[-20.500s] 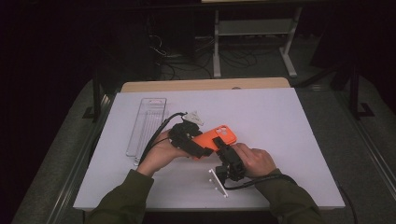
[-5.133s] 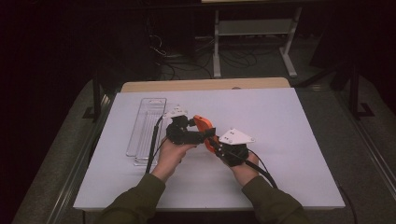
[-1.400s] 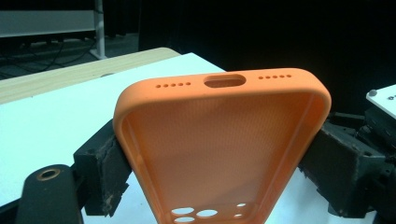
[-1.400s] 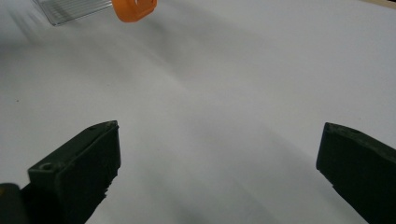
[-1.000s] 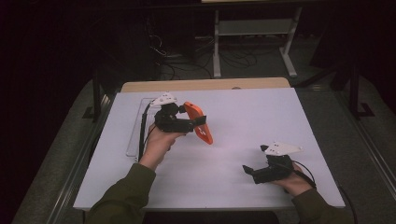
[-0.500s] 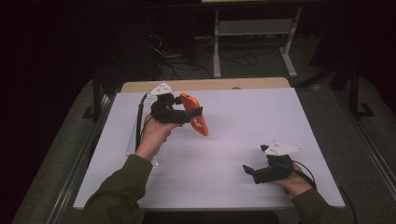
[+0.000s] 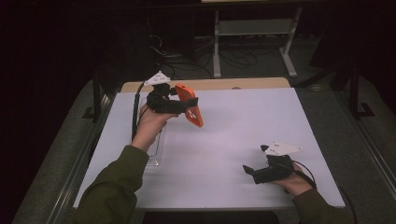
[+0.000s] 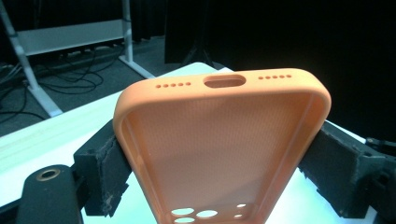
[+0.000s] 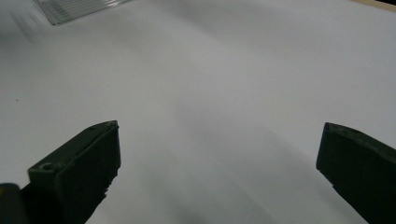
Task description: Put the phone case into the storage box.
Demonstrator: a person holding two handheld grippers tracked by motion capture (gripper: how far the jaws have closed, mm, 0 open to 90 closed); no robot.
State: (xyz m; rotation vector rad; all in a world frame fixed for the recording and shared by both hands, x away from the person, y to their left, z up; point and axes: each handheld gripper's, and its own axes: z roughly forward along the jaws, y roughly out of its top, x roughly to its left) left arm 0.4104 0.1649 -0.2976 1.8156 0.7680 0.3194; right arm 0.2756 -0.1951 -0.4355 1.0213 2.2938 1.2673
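Note:
An orange phone case (image 7: 189, 104) is held in the air above the table's far left part, with my left gripper (image 7: 187, 105) shut on its two long sides. In the left gripper view the case (image 8: 219, 140) shows its hollow inside, the port slot at the top and the camera holes at the bottom, squeezed between the two black pads (image 8: 100, 168). My right gripper (image 7: 249, 171) rests low near the table's front right, open, with nothing between its wide-apart fingertips (image 9: 88, 158); only white table (image 9: 210, 93) lies before it.
A clear plastic tray (image 7: 156, 149) lies along the left side of the white table (image 7: 243, 126), partly under the left forearm; its ribbed edge (image 9: 79, 9) shows far off in the right gripper view. Cables and a metal stand (image 7: 252, 32) sit on the dark floor beyond.
The left gripper has carried the orange case a little farther back and left, higher over the tray. The right gripper has stayed near the front right, open.

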